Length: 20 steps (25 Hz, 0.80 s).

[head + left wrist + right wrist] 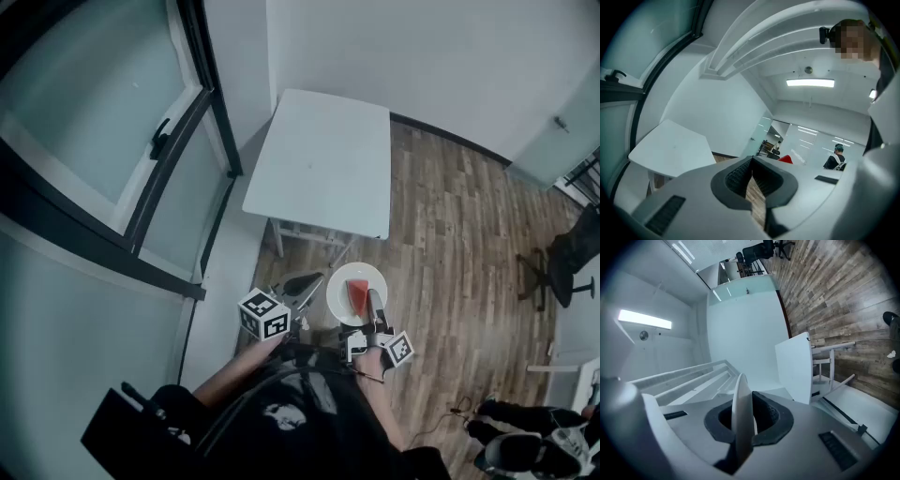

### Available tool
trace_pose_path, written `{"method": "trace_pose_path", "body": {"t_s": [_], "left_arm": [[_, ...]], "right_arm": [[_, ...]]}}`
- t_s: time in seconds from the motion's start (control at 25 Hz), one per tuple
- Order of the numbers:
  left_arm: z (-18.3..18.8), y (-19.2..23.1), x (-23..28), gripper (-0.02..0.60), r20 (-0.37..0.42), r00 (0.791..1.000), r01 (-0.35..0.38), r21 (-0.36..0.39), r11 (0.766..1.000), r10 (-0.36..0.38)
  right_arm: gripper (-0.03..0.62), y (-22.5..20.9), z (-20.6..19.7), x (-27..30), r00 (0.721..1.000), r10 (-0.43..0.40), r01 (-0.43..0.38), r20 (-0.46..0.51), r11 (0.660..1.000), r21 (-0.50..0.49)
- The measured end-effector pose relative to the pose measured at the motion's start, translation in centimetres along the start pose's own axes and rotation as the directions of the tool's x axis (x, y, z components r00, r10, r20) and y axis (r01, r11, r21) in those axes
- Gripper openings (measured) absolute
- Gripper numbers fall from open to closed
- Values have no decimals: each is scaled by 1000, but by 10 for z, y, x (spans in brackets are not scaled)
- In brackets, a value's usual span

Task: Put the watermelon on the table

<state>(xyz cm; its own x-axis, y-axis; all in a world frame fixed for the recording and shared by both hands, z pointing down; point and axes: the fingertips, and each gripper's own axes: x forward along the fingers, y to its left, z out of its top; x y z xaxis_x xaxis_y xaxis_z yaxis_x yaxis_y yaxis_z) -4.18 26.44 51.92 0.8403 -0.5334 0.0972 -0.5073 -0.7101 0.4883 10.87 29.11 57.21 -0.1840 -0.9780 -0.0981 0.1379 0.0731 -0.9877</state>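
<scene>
Round white plate (337,298) bearing red watermelon (358,295) wedge, rim clamped by right hand-held gripper (749,417); left hand-held gripper (752,165) pressed together, empty.

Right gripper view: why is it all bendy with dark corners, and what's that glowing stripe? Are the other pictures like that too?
Right gripper view: the wide lens bends the floorboards and darkens the corners; the stripe is a ceiling lamp, washed out to plain white. Left gripper view: same dark round rim, and a ceiling lamp glares there too. Head view: evenly lit, but the wall curves.
</scene>
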Motion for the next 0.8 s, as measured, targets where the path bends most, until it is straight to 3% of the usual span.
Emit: {"method": "trace_pose_path", "body": {"t_s": [0.4, 0.8], "left_arm": [[-6, 9, -1, 5, -3, 1000, 7, -5, 1000, -7], [-4, 13, -3, 5, 2, 1000, -12, -43, 999, 12]], "right_arm": [[25, -8, -3, -2, 1000, -11, 11, 9, 1000, 0], [25, -18, 1, 0, 998, -56, 53, 27, 996, 77]]}}
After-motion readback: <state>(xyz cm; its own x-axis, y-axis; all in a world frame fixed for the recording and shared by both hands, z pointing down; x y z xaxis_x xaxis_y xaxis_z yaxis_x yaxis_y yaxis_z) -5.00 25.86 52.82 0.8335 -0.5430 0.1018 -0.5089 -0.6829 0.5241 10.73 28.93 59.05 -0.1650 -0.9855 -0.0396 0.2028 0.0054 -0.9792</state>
